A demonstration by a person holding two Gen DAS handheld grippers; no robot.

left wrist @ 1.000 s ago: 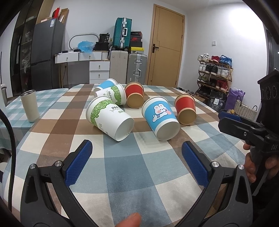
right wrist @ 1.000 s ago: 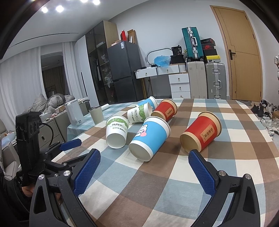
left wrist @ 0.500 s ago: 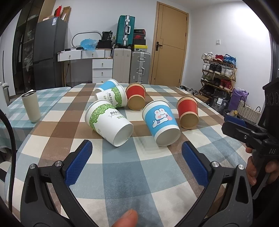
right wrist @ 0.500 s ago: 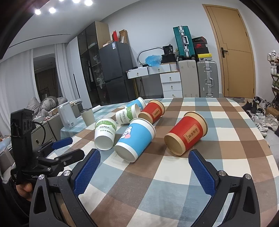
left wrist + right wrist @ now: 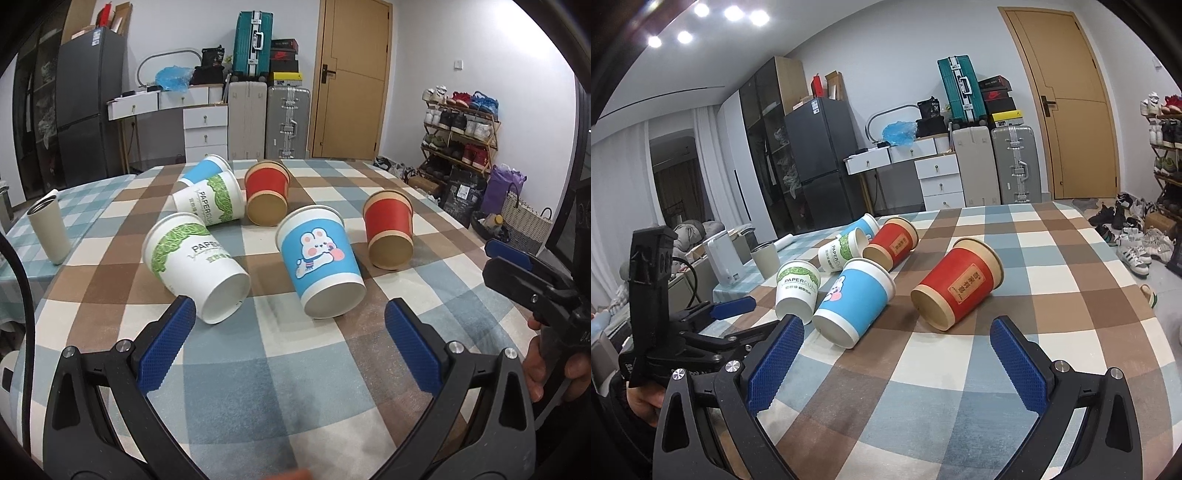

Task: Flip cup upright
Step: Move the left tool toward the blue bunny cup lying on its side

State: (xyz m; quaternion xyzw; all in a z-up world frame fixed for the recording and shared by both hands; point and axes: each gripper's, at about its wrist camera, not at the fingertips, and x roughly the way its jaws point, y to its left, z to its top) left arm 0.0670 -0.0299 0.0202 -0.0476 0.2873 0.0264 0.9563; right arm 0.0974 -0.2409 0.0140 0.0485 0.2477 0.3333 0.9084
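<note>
both grippers are edging closer to the toppled paper cups than they were a second ago, the cluster now looming larger in each wrist view. left gripper (image 5: 286, 338) is hovering low over the checked tablecloth (image 5: 258, 387), its blue-padded jaws spread wide and holding nothing, with the left pad sitting just in front of the base of the nearest green-leaf cup (image 5: 195, 264). right gripper (image 5: 895, 360) is likewise gaping wide and empty, pointing across the table toward the near red cup (image 5: 956, 282), which is lying on its side between the lines of its two pads but well ahead of them. seen from the left wrist view, the right gripper is reaching in from the right edge, level with the table, a hand (image 5: 554, 365) wrapped around its handle below. in the right wrist view the left gripper is coming in from the left, gripped from underneath by the other hand (image 5: 642, 400).

six cups are lying on their sides: the blue rabbit cup (image 5: 319, 260) beside the near green-leaf cup, a second green-leaf cup (image 5: 210, 201), a far blue cup (image 5: 203, 170) and a far red cup (image 5: 266, 197) bunched behind them. a grey tumbler (image 5: 48, 230) is standing upright off to the left.
</note>
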